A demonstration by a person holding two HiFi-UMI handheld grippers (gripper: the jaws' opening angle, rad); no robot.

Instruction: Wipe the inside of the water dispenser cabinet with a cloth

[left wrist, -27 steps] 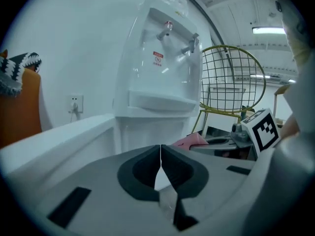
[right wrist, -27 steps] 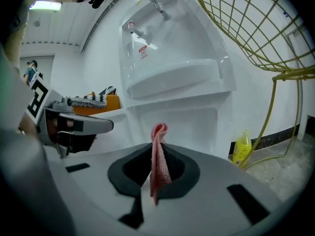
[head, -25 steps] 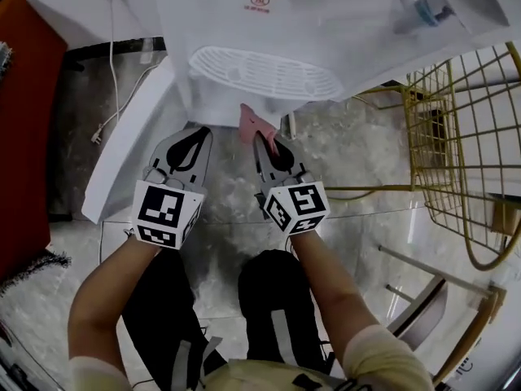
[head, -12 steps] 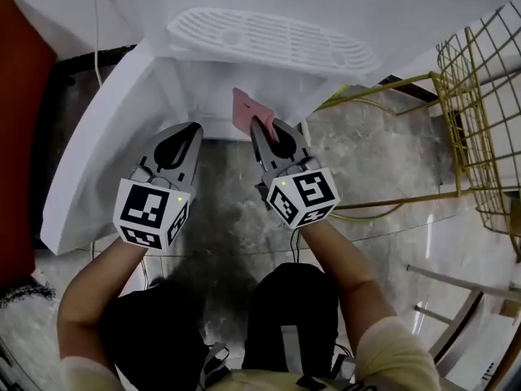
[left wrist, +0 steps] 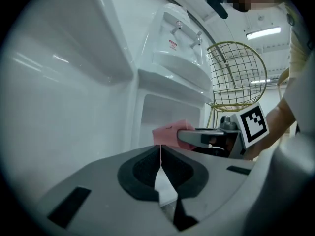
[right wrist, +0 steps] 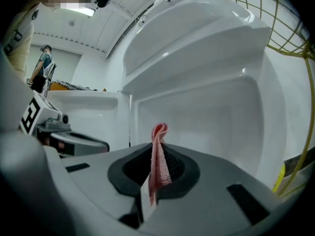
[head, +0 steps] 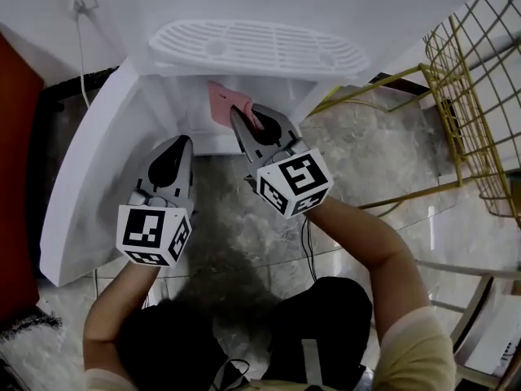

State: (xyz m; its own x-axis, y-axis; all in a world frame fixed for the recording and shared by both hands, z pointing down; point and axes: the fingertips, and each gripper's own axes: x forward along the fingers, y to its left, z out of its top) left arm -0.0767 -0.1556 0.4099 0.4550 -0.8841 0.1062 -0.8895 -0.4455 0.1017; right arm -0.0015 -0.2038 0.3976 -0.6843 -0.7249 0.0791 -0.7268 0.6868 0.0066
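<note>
Right claw point(head: 238, 114) has carried pink cloth point(head: 220, 102) farther into the cabinet point(right wrist: 206, 114).

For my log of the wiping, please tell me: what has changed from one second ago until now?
The right tongs, shut on the pink cloth, moved forward to the opening of the white plastic dispenser cabinet. The left tongs stayed back, shut and empty; the white cabinet door stayed open.
</note>
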